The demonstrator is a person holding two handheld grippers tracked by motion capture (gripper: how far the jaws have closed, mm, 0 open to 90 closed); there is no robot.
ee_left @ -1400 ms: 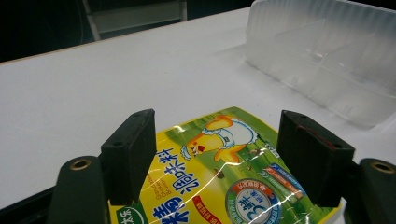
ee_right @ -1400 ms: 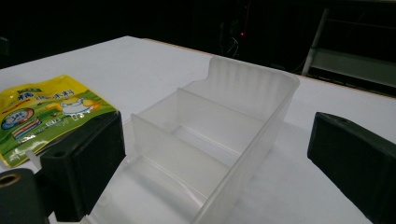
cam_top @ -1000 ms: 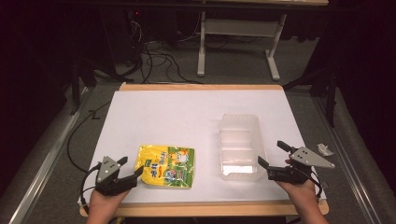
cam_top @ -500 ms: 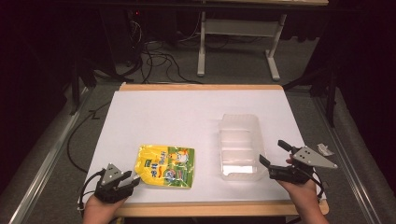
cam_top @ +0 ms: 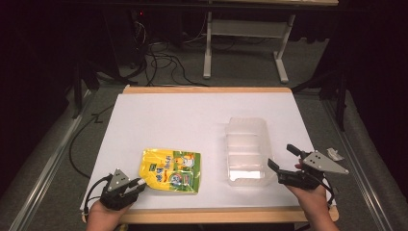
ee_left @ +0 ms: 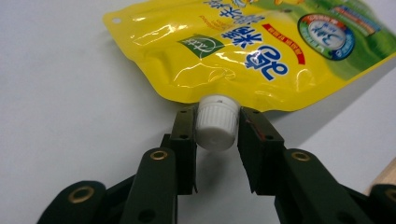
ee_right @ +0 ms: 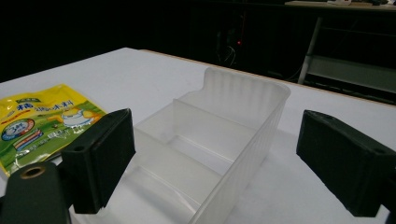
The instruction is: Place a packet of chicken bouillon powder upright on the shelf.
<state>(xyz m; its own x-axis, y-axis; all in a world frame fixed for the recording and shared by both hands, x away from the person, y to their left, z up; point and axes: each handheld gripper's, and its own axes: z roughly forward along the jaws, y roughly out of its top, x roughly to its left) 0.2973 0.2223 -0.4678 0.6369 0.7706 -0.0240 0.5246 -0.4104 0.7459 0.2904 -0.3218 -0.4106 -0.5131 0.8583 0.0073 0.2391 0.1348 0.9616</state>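
Pouch: the yellow spouted pouch (cam_top: 170, 171) lies flat on the white worktop (cam_top: 192, 120), near its front edge and left of centre, printed side up; in the left gripper view its spout end faces the camera.
Cap: the white ribbed cap (ee_left: 215, 122) on the pouch's spout sits between the two black jaws of the left claw (ee_left: 215, 140); the jaws stand close on either side of it, the right one seemingly touching, a thin gap perhaps left at the other, so I cannot tell whether the grip is closed on it yet.
Left claw: low at the front left corner of the worktop, just beside the pouch's near left corner in the high view (cam_top: 136, 186).
Tray: the clear plastic tray (cam_top: 247, 151) with cross dividers stands right of the pouch, apart from it, and its compartments look empty.
Right claw: released, jaws spread wide (ee_right: 219, 163), hanging just before the tray's near end without touching it; seen from above at the front right (cam_top: 283, 163).
Done so far: as I judge it, only the approach; the pouch is not lifted and nothing is in the tray.
Left to do: probably closing firmly on the cap, raising the pouch, carrying it across and setting it into the tray, with the right claw ready to steady the tray.
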